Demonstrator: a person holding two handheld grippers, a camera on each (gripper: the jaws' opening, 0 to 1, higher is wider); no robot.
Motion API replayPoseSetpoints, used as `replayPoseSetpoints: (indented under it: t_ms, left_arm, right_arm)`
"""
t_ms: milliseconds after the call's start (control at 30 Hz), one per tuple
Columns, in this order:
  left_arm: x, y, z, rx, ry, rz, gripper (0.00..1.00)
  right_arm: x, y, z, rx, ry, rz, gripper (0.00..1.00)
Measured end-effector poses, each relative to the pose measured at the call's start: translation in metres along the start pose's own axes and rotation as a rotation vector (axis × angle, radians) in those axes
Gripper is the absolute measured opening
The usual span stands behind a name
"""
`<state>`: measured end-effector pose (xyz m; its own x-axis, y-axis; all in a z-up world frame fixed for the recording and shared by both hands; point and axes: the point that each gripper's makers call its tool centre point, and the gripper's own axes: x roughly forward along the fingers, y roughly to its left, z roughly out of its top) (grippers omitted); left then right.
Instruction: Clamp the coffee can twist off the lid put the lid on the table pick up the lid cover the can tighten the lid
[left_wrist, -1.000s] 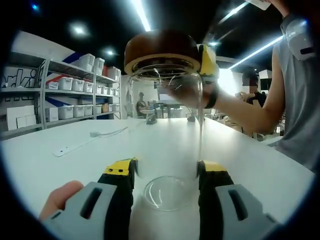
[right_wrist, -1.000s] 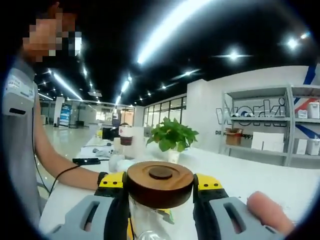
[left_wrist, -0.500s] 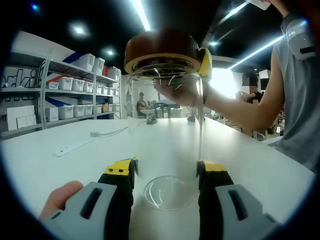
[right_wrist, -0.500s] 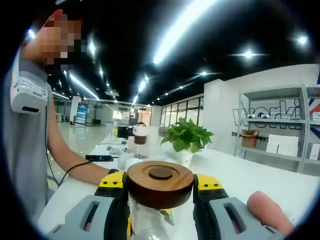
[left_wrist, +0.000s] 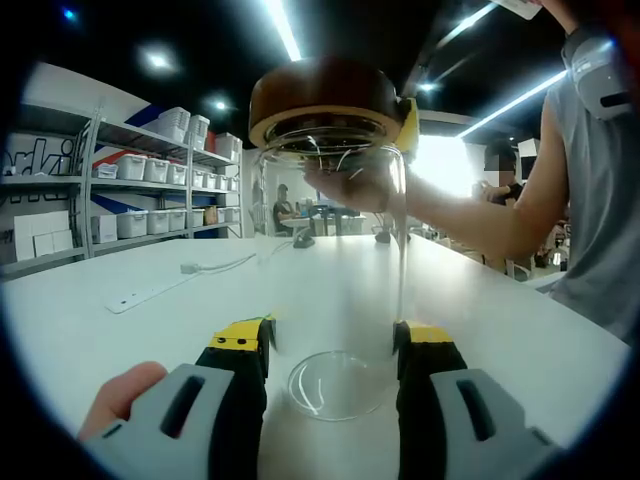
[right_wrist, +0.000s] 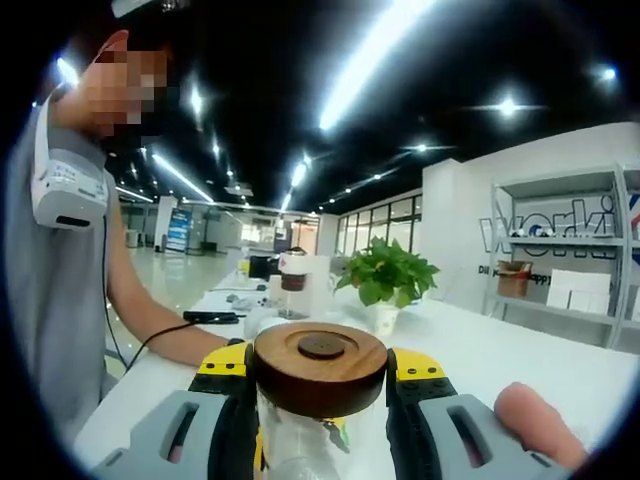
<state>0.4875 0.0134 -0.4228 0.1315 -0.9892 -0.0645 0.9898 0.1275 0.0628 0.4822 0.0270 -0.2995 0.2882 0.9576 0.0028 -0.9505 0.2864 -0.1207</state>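
In the left gripper view we look along the left gripper (left_wrist: 333, 345), whose yellow-tipped jaws press against both sides of the coffee can (left_wrist: 335, 260) near its base. The can is a tall, clear glass cylinder standing upright on the white table (left_wrist: 150, 320); we can see its round bottom and the room right through its wall. On top sits the lid (left_wrist: 325, 100), a thick round disc of dark brown wood with a paler band at its lower edge. Just beside the lid shows a yellow tip of the right gripper (left_wrist: 408, 112), with a person's hand behind the glass. A white power strip (left_wrist: 150, 293) lies on the table well to the left, before shelves of white bins (left_wrist: 150, 170).

In the right gripper view the right gripper (right_wrist: 320, 365) has its jaws closed on the lid (right_wrist: 320, 365) from both sides. We see the wood's smooth top with a small, darker round centre, and the clear glass (right_wrist: 300, 445) below it. A potted green plant (right_wrist: 388, 280) stands farther along the table (right_wrist: 480, 350).
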Motion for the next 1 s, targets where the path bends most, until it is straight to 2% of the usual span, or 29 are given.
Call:
replayPoseSetpoints:
  t_ms: [600, 1000]
  left_arm:
    - [-0.0002, 0.0016, -0.0013, 0.002, 0.002, -0.001, 0.40]
    - [-0.0001, 0.0014, -0.0016, 0.002, 0.003, 0.000, 0.40]
  right_arm:
    - [0.0000, 0.0009, 0.0006, -0.038, 0.027, 0.030, 0.46]
    - [0.0000, -0.0007, 0.0001, -0.014, 0.010, 0.060, 0.46]
